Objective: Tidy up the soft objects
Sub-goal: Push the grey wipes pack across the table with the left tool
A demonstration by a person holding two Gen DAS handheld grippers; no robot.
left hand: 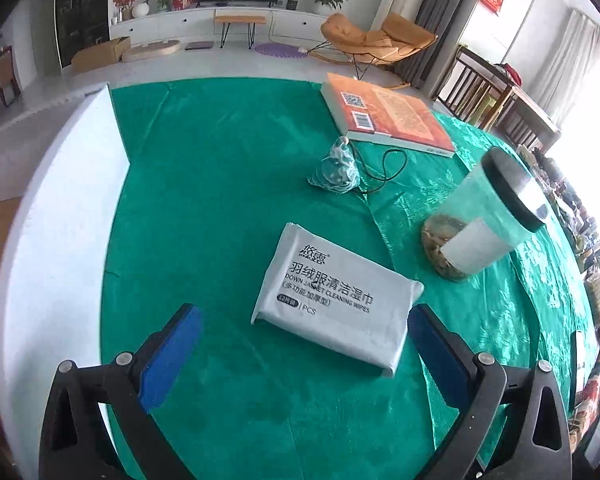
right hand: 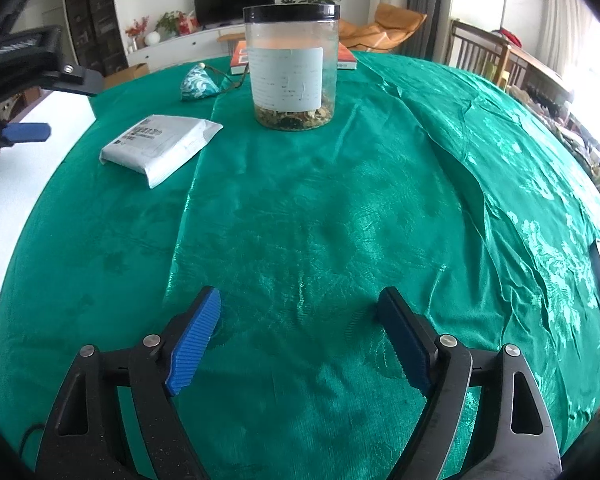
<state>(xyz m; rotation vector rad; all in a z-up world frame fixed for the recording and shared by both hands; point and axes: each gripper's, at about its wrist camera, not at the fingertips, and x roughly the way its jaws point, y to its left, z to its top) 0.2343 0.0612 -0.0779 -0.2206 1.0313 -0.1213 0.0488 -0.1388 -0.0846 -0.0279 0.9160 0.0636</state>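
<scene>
Both grippers had black arms with silver screws and ribbed blue pads; a black cable, perhaps, trailed behind.

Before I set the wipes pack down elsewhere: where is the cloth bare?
Bare: the near cloth ahead of the right claw, and the stretch between the wipes pack and the white strip. Crowded: the far side, with jar, pouch, its cord and book.

cloth: shiny green patterned fabric | wipes pack: smooth matt plastic film | jar: clear plastic, paper label | fingers: ribbed blue pads
</scene>
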